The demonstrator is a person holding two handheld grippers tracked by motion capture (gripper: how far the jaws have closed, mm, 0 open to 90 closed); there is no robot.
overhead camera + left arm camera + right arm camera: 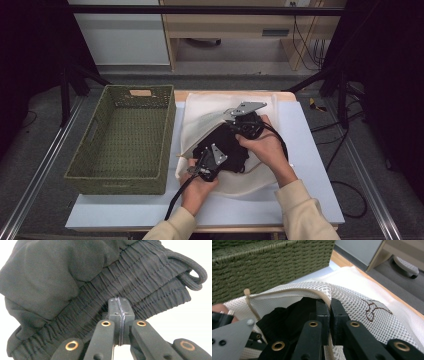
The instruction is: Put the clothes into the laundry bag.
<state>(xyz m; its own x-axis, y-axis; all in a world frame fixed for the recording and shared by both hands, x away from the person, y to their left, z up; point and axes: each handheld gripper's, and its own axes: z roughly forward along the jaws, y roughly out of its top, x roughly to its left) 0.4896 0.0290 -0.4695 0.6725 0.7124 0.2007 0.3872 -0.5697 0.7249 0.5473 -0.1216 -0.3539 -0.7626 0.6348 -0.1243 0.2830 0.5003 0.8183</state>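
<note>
The black garment point(75, 290) runs past the frame's left and bottom edges.

Over on the left of the table sits a green woven basket point(122, 140), hollow and open-topped, a handle slot cut in its far wall. It rests on a pale blue mat point(310, 150) that covers the wooden tabletop point(230, 93). Beyond, a light wood cabinet point(240, 25) stands on grey floor point(45, 150), with cables point(305, 45) dangling beside it.
</note>
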